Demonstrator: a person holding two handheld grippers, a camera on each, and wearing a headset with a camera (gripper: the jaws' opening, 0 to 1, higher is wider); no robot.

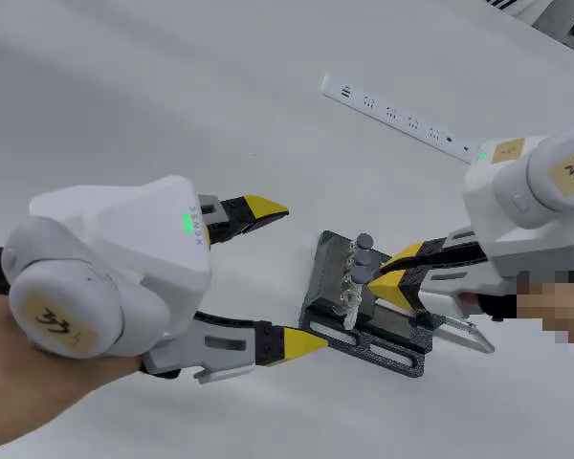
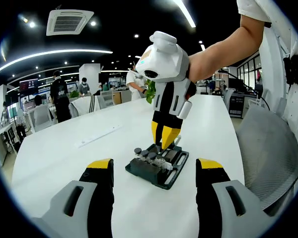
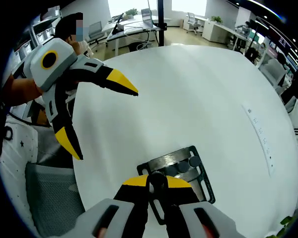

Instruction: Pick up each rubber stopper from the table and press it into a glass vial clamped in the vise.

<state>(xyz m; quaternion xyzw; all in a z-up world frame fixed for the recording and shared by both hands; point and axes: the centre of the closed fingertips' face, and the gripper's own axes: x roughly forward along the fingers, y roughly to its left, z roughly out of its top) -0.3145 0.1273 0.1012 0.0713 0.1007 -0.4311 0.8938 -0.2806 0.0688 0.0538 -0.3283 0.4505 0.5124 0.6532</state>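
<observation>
A dark, round rubber stopper (image 3: 156, 177) is sitting pinched between the yellow, wedge-shaped tips of the right tool (image 3: 157, 182), whose jaws are pressing together on it from both sides. In the right gripper view it is lying at the near end of a short row. Three more stubby grey stoppers (image 3: 181, 166) are standing in line just beside it, topping clear glass vials (image 1: 348, 289). The vials are standing upright, clamped side by side in a black, blocky vise (image 1: 373, 349) with a slotted base plate. The vise is resting on a smooth white desk (image 1: 172, 115). The left tool (image 1: 287, 274), with a glossy white body and tapered black-and-yellow jaws, is hovering near the vise without touching it, its jaws spreading wide with nothing between them. A long, flat white power strip (image 1: 402, 120) is lying on the desk beyond the vise, well apart from it.
</observation>
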